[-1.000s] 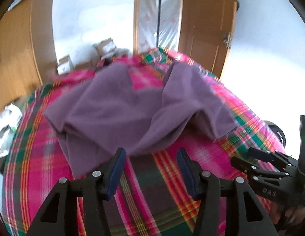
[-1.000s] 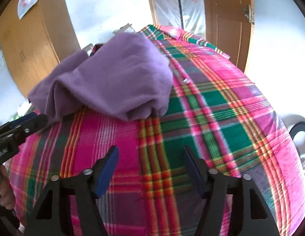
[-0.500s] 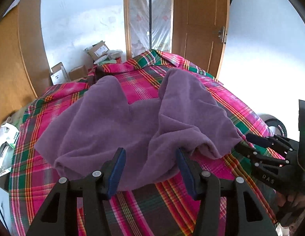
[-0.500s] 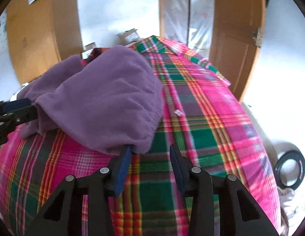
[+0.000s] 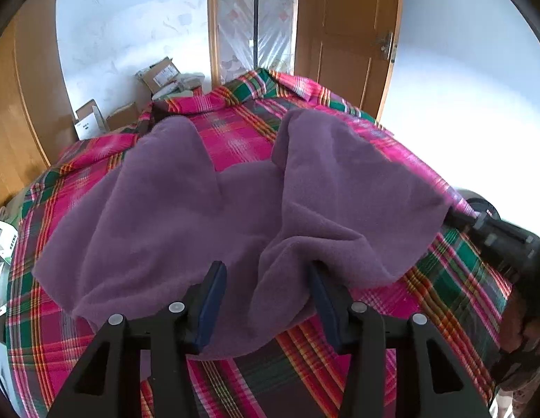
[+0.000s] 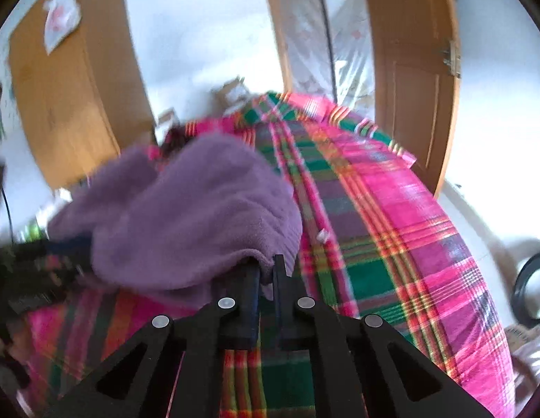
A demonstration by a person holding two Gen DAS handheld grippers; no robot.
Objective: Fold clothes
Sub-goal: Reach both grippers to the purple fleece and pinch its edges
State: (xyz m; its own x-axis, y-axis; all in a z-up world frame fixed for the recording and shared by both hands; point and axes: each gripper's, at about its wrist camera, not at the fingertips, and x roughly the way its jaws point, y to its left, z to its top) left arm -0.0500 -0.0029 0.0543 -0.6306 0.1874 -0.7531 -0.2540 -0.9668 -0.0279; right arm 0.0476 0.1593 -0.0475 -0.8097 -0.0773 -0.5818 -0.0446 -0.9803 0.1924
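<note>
— Purple fleece garment [image 5: 207, 216] lay on the plaid bed cover [image 5: 444, 278]. And the left gripper [image 5: 266, 289]?
— Jaws wide, garment's near edge bunched between them.
— The right gripper [image 6: 266, 268]?
— Jaws nearly closed, pinching the garment's corner. No legible writing.

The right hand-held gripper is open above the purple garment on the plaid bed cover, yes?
Not open. In the right wrist view the right hand-held gripper is shut on an edge of the purple garment, its jaws nearly together. The garment does lie on the plaid bed cover.
</note>
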